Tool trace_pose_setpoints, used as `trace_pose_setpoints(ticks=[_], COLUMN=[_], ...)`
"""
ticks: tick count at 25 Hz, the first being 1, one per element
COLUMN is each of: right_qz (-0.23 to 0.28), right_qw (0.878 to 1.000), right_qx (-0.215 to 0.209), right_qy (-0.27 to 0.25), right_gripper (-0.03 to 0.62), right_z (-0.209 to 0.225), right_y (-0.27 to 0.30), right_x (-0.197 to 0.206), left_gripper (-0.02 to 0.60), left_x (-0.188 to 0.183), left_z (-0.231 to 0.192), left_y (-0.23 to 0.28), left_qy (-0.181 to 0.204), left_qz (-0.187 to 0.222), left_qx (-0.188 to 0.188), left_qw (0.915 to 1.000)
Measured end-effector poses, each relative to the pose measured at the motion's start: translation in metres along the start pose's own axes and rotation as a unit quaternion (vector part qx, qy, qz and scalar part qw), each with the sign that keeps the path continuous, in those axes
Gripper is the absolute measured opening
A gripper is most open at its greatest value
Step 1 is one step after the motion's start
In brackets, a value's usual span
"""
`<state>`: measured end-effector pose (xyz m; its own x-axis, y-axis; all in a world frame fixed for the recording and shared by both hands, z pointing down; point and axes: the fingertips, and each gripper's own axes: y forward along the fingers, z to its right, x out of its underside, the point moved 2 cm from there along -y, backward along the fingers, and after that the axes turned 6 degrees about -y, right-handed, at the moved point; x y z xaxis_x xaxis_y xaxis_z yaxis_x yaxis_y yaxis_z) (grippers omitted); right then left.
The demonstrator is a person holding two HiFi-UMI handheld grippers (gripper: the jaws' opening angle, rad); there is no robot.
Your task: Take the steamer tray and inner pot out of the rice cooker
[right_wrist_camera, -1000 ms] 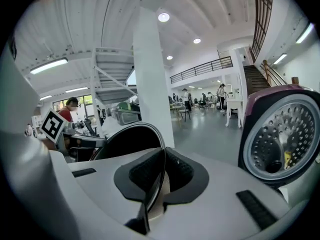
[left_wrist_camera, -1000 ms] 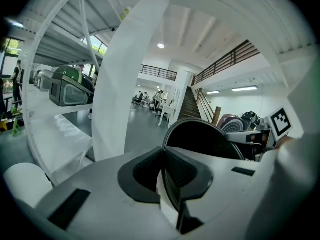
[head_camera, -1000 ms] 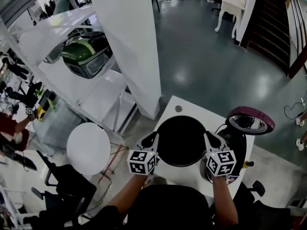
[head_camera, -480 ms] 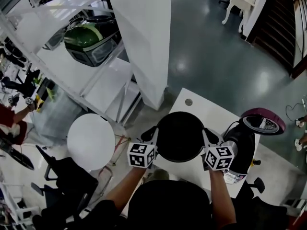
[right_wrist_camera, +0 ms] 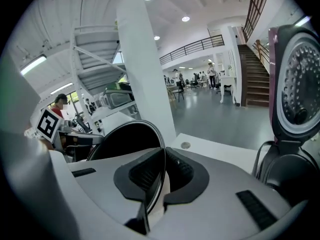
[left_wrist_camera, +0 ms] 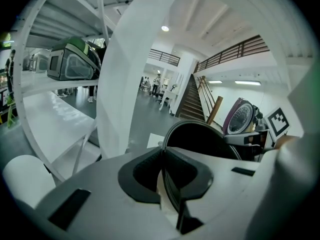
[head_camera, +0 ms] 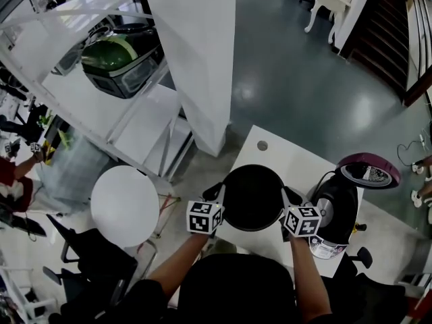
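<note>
**Asker:** Which step are you on, and where is the pot?

**Operator:** I have the inner pot (head_camera: 253, 198) out of the rice cooker (head_camera: 335, 211). I am holding it over the white table (head_camera: 283, 155), just to the left of the cooker as the head view shows it. The cooker's purple-rimmed lid (head_camera: 368, 171) stands open at the far right. I judge this to be the set-down of the pot. I cannot tell whether its base touches the table yet.

**Asker:** How are the grippers holding it?

**Operator:** My left gripper (head_camera: 217, 193) is clamped on the pot's left rim and my right gripper (head_camera: 287, 196) on the opposite rim. Each gripper view shows its jaws nearly together, with only the thin edge of the rim pinched between them (no gap on either side of the metal).

**Asker:** What does the pot look like?

**Operator:** It is a round, deep bowl, black inside, with a thin, paler lip. It sits about level between the two grippers.

**Asker:** What does the next move call for?

**Operator:** In my judgement I must lower both sides evenly until the base rests flat, and only then part both sets of jaws. If I let go of one side first, the pot could tip. I see no steamer tray in any view, so I cannot say whether that part is done.
</note>
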<state>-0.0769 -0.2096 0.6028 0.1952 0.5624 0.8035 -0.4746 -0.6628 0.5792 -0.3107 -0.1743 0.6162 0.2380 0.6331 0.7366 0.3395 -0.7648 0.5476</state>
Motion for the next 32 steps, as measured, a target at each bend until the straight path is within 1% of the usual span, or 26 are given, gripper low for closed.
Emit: trace_pose_setpoints(ticks=[4, 8, 15, 18, 23, 32], right_qz=[-0.023, -0.046, -0.083, -0.096, -0.115, -0.139], right_qw=[1.0, 0.999, 0.996, 0.995, 0.993, 0.989], right_qx=[0.007, 0.012, 0.021, 0.026, 0.029, 0.029], right_qy=[0.002, -0.004, 0.012, 0.02, 0.018, 0.031], right_gripper=[0.02, 0.02, 0.02, 0.021, 0.023, 0.023], right_z=[0.006, 0.006, 0.017, 0.02, 0.022, 0.025], right_y=[0.01, 0.021, 0.035, 0.04, 0.044, 0.052], right_x=[0.018, 0.037, 0.07, 0.077, 0.089, 0.104], left_gripper=[0.025, 0.023, 0.023, 0.022, 0.021, 0.02], left_x=[0.013, 0.029, 0.048, 0.053, 0.065, 0.075], left_z=[-0.006, -0.014, -0.019, -0.02, -0.023, -0.027], left_y=[0.016, 0.027, 0.043, 0.05, 0.056, 0.065], left_qy=[0.0, -0.008, -0.011, -0.012, -0.024, -0.035], left_qz=[-0.023, -0.043, -0.074, -0.087, -0.106, -0.123], left_qx=[0.003, -0.002, 0.004, 0.008, 0.013, 0.014], left_qw=[0.9997, 0.999, 0.9972, 0.9961, 0.994, 0.9917])
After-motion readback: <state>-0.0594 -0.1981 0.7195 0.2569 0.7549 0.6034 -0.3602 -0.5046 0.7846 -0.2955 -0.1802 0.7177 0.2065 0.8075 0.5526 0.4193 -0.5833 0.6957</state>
